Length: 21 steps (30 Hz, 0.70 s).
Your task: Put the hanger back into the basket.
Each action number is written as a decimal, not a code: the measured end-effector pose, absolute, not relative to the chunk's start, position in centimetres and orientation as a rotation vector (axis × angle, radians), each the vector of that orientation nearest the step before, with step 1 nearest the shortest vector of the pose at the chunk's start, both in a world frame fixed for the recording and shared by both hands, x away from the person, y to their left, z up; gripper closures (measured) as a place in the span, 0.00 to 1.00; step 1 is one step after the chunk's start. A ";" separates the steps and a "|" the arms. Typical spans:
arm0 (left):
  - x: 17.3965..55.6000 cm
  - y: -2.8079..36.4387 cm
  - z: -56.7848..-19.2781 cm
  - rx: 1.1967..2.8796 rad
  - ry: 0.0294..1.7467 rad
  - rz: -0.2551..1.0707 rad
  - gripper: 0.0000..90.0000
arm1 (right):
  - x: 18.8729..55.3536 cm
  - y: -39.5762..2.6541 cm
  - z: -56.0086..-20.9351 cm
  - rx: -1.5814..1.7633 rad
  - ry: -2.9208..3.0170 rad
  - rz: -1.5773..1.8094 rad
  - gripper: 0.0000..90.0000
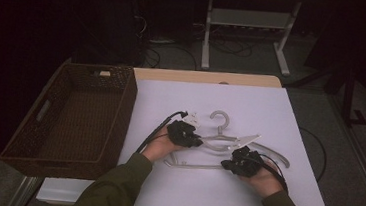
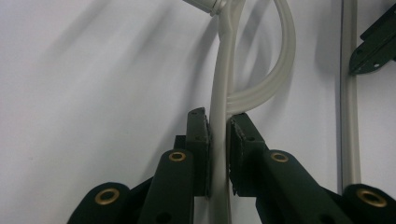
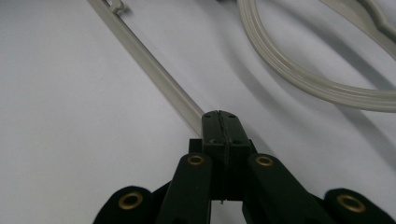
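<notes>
The left gripper [image 1: 194, 139] is clenching the hanger [image 1: 227, 144]: in the left gripper view its two jaws are pressing flat on a pale arm of the hanger [image 2: 220, 135], which is running straight away from the pads, so the plastic's long axis is lying along the jaws rather than across them. Just past the pads a curved, ribbed part is branching off to one side, and farther out the arm is meeting the neck below the hook [image 1: 219, 120]. The right gripper [image 1: 231, 165] is sitting nearer the person, its jaws fully together; in the right gripper view the straight bottom bar [image 3: 154, 70] is leading away from the tips at a slant, and it looks as though the jaws are pinching the near end of that bar, though the bar's end is hidden behind them. Seen from above, the hanger is lying flat on the white table [image 1: 273, 191] between and ahead of both hands, hook pointing away from the person, its length running from one gripper to the other. The basket [image 1: 118, 127] is standing well off to the outer side of the left gripper, so the left hand is the nearer one to it. I judge any lift is hinging on both grips rising together to keep the frame level.
</notes>
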<state>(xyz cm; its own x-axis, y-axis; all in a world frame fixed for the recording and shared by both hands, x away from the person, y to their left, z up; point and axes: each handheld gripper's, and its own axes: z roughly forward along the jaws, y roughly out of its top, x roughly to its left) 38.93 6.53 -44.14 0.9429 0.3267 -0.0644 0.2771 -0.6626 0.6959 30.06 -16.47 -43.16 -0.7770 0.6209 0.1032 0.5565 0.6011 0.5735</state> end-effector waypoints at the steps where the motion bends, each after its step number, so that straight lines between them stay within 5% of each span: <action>1: 38.9 6.5 -44.1 2.331 0.424 0.084 0.89 | 30.1 -16.5 -43.2 1.002 2.714 0.916 1.00; 13: 38.9 6.7 -44.0 2.334 0.411 0.073 0.91 | 29.9 -16.7 -42.8 1.005 2.702 0.975 0.97; 21: 39.2 7.3 -43.6 2.306 0.477 0.027 0.92 | 28.8 -17.9 -41.6 1.039 2.607 1.092 0.61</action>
<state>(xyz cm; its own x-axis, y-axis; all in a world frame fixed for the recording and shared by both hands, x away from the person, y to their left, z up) 39.22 7.33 -43.60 0.9296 0.3468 -0.1245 0.3307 -0.6359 0.6973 28.81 -17.93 -41.60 -0.7544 0.6420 0.1370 0.5481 0.5012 0.6696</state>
